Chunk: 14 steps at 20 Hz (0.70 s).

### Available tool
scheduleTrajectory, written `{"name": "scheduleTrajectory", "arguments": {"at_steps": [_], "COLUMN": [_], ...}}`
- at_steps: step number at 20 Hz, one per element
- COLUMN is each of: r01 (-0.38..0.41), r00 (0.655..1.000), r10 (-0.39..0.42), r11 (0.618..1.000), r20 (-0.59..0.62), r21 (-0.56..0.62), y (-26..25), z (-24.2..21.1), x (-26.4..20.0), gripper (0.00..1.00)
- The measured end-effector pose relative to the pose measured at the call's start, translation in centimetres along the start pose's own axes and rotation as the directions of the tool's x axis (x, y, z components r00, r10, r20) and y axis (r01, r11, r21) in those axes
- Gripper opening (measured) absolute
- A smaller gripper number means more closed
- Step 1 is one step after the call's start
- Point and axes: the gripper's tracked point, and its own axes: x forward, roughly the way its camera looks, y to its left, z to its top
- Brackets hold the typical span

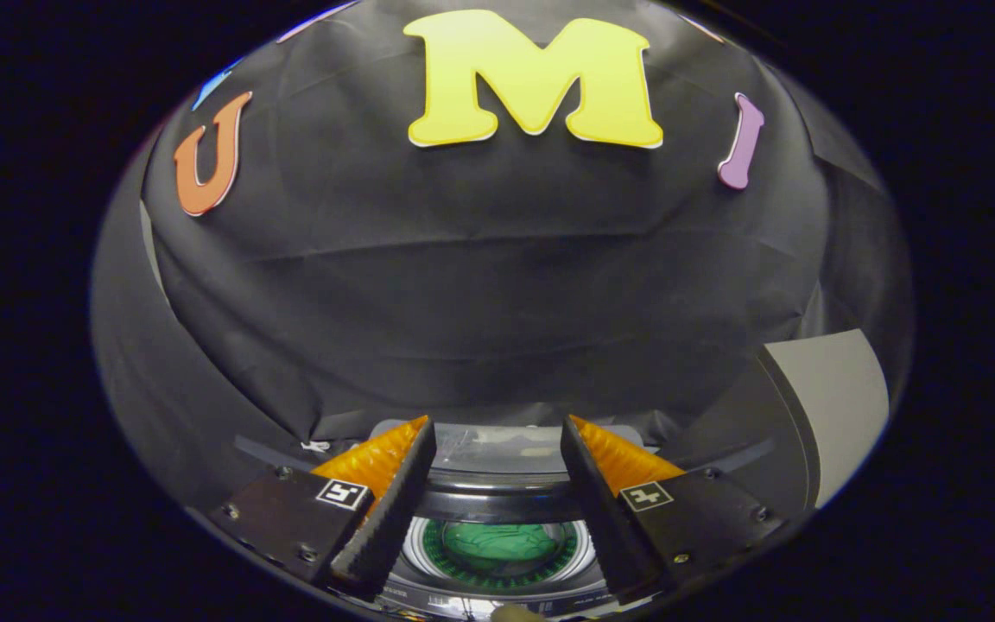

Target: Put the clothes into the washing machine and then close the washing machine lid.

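My gripper (497, 436) is open, its two orange-and-black fingers (389, 484) spread wide with nothing between them. Below and between the fingers lies the washing machine (497, 501), seen from above with its round drum opening showing. A green piece of clothing (497, 546) lies inside the drum. The clear lid (497, 449) stands raised at the back of the machine, just beyond the fingertips.
The black cloth wall (480, 285) rises close behind the machine. A pale grey panel (834, 397) stands to the right of the machine.
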Motion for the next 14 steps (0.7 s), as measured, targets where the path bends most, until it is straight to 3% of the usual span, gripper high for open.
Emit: {"name": "scheduleTrajectory", "arguments": {"at_steps": [14], "r01": [-0.003], "r00": [0.996], "r10": [0.001], "r11": [1.000], "r20": [-0.089], "r21": [-0.025], "y": [-0.07], "z": [-0.10], "x": [0.84], "gripper": [0.93]}}
